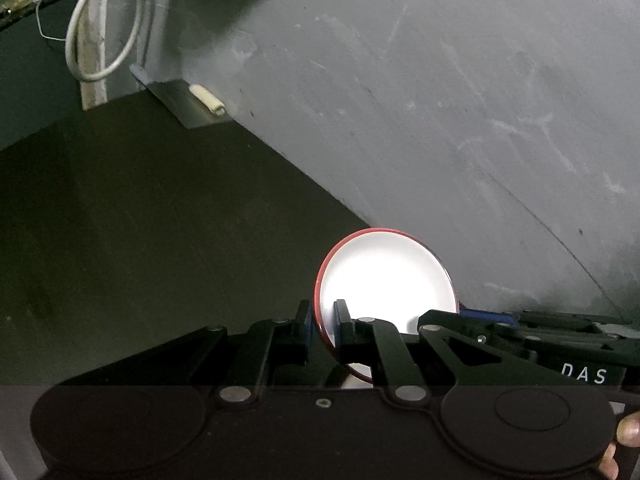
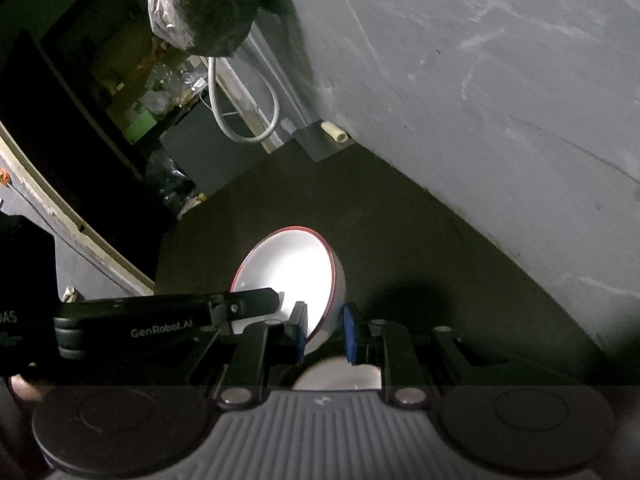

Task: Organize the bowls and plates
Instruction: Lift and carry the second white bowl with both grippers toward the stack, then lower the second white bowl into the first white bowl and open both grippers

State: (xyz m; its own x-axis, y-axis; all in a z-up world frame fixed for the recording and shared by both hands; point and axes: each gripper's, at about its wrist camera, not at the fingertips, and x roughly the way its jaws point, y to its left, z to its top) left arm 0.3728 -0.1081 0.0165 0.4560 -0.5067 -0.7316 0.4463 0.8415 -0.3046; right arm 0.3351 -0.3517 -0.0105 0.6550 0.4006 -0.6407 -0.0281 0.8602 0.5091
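A white bowl (image 1: 384,276) with a red rim hangs tilted above a dark counter (image 1: 160,220), close to a grey wall (image 1: 440,100). My left gripper (image 1: 324,312) is shut on its left rim, one blue pad on each side of the wall. In the right wrist view the same bowl (image 2: 288,272) shows its deep inside, and my right gripper (image 2: 324,320) is shut on its right rim. The left gripper (image 2: 272,298) reaches the bowl's far side from the left. The right gripper (image 1: 484,316) shows beside the bowl's right edge. The bowl's underside is mostly hidden.
A white cable loop (image 2: 248,120) hangs in the corner by a small metal plate (image 2: 316,140) with a cream tube (image 2: 336,132). A plastic bag (image 2: 204,4) hangs above. The counter (image 2: 400,240) ends at the left, with clutter (image 2: 160,92) beyond. Fingers (image 1: 628,432) hold the handle.
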